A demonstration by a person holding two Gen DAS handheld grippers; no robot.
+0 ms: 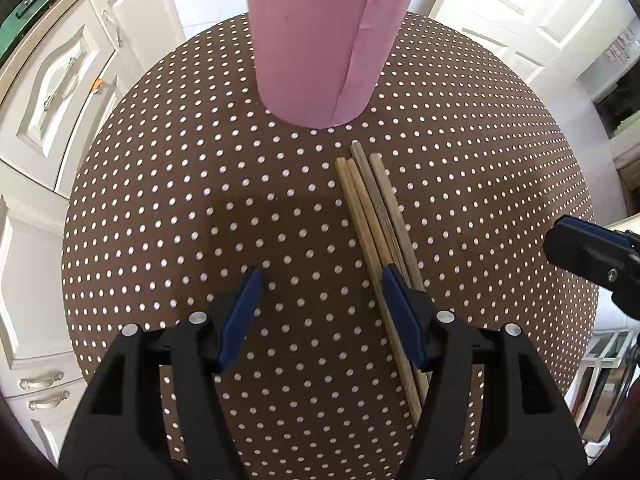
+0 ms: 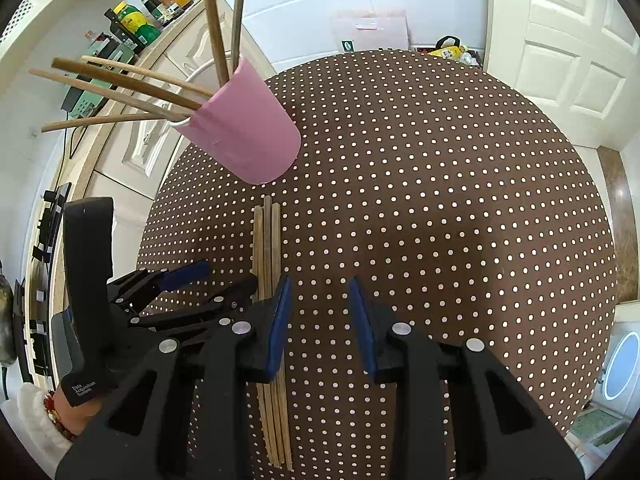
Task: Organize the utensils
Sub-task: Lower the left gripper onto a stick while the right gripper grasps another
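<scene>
A bundle of several wooden chopsticks (image 1: 376, 216) lies on the brown dotted tablecloth (image 1: 240, 200), in front of a pink utensil holder (image 1: 316, 40). In the right wrist view the holder (image 2: 244, 136) has several wooden chopsticks (image 2: 120, 84) and two long handles sticking out, and the loose chopsticks (image 2: 266, 244) lie below it. My left gripper (image 1: 320, 300) is open and empty, its right finger over the bundle. My right gripper (image 2: 318, 308) is open and empty, just right of the bundle; it also shows in the left wrist view (image 1: 592, 252).
White cabinets (image 1: 60, 92) stand to the left with bottles (image 2: 152, 4) on the counter. A white door (image 2: 560, 40) is at the far right. The round table's edge (image 2: 580, 184) curves off on all sides.
</scene>
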